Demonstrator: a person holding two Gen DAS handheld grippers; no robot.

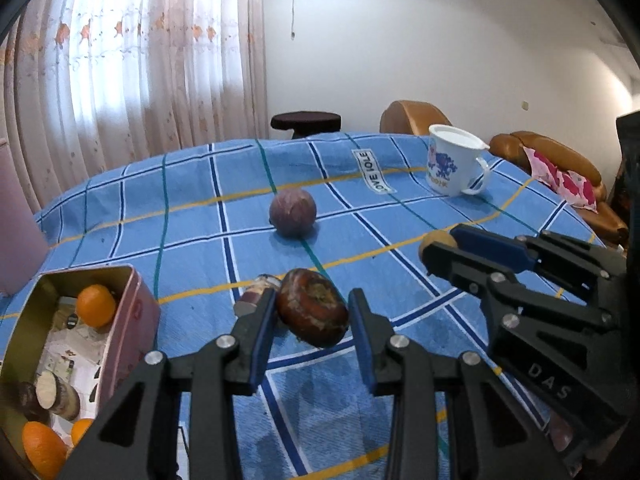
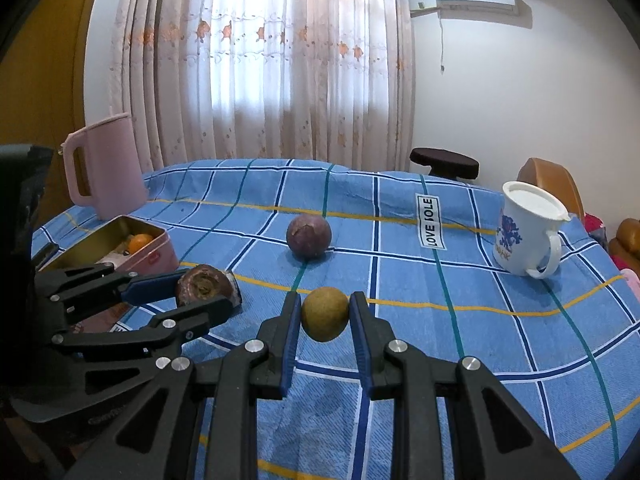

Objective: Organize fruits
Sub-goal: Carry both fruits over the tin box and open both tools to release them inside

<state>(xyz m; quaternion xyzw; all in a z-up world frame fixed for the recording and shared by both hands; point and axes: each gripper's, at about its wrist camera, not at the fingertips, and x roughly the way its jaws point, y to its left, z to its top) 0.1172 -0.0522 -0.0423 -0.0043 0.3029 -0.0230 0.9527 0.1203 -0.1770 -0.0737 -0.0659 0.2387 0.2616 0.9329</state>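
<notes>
My left gripper [image 1: 312,312] is shut on a dark brown flattened fruit [image 1: 312,312], lifted slightly above the blue checked cloth; the same fruit [image 2: 202,284] shows in the right wrist view. My right gripper [image 2: 325,314] is shut on a small yellow-brown round fruit [image 2: 325,314], whose tip shows beside its fingers [image 1: 438,240]. A purple round fruit [image 1: 293,212] [image 2: 309,236] rests on the cloth beyond both. At the left stands an open pink tin [image 1: 132,320] [image 2: 160,256] holding oranges [image 1: 96,306] and other pieces.
A small cut piece [image 1: 256,296] lies on the cloth just behind my left fingers. A white lidded mug [image 1: 456,164] [image 2: 528,228] stands at the far right, a pink jug [image 2: 106,168] at the far left. A stool and brown sofa lie beyond the table.
</notes>
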